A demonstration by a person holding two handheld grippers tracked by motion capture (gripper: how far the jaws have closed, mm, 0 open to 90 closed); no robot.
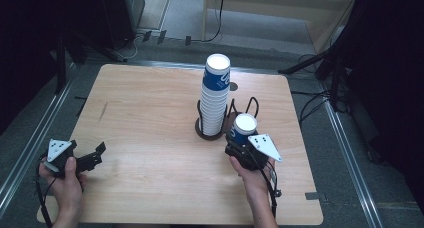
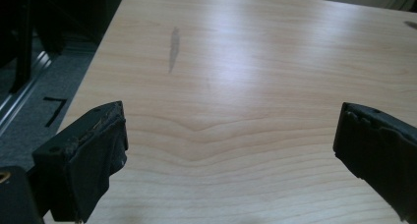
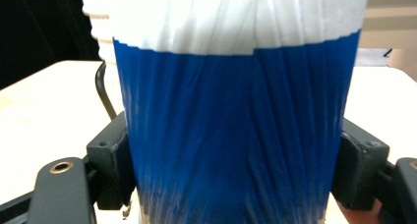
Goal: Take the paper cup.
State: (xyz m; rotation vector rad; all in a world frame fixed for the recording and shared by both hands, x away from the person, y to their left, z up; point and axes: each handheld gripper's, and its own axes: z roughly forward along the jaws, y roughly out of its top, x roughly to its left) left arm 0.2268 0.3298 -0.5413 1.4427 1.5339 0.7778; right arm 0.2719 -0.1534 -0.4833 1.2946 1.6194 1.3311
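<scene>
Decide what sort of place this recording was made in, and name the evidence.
Probably a lab or recording workspace: a bare wooden table on grey carpet, dark stands and loose cables around it, handheld grippers working paper cups.

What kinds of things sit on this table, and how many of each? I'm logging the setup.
Tall stack of cups: 1
Single blue and white cup, shut in the right gripper: 1
Black wire cup holder: 1
Total: 3

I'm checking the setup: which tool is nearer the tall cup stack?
Right. The right tool, shut on a single blue cup, sits just beside the tall cup stack. The left tool is open, far off near the table's left edge.
</scene>
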